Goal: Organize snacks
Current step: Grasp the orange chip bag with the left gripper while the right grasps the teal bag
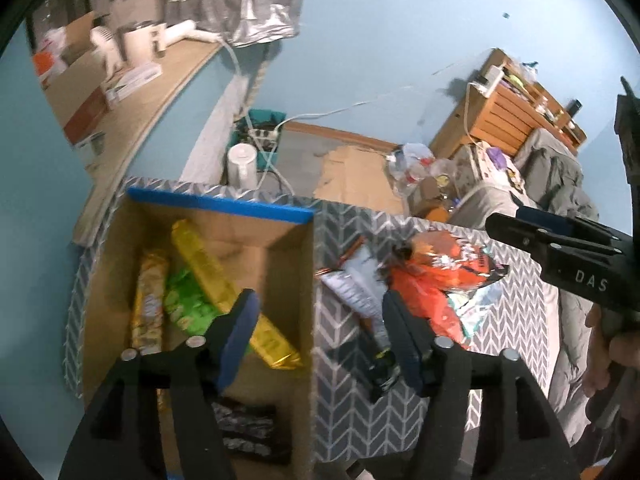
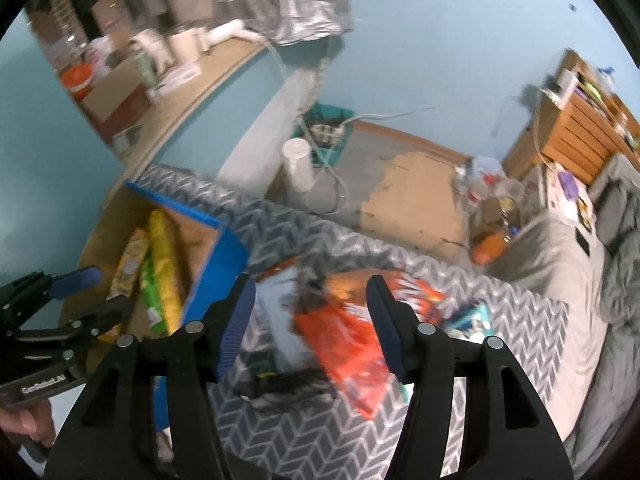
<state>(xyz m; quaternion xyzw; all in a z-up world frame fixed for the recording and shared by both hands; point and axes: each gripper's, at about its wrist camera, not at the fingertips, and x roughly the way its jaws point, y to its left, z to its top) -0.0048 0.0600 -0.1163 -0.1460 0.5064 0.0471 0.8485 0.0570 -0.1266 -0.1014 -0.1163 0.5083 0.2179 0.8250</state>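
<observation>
An open cardboard box [image 1: 216,208] with a blue-taped rim stands on a grey chevron cloth [image 1: 360,412]. Inside it lie a yellow pack [image 1: 208,272], a green pack [image 1: 188,300], a gold pack [image 1: 150,300] and a dark pack [image 1: 248,428]. To the right of the box, loose on the cloth, lie an orange bag [image 1: 424,280], a grey-white pack [image 1: 356,284] and a teal foil pack [image 1: 476,304]. My left gripper [image 1: 320,320] hangs open over the box's right wall, holding nothing. My right gripper [image 2: 312,312] is open above the orange bag [image 2: 348,344], apart from it. It also shows at the right [image 1: 516,220].
A bed with grey bedding [image 1: 560,184] runs along the right. On the floor beyond the cloth stand a white cylinder [image 1: 242,164], a teal crate with cables [image 1: 264,128] and a clutter of bottles [image 1: 416,164]. A wooden shelf [image 1: 504,112] and a counter [image 1: 132,112] line the walls.
</observation>
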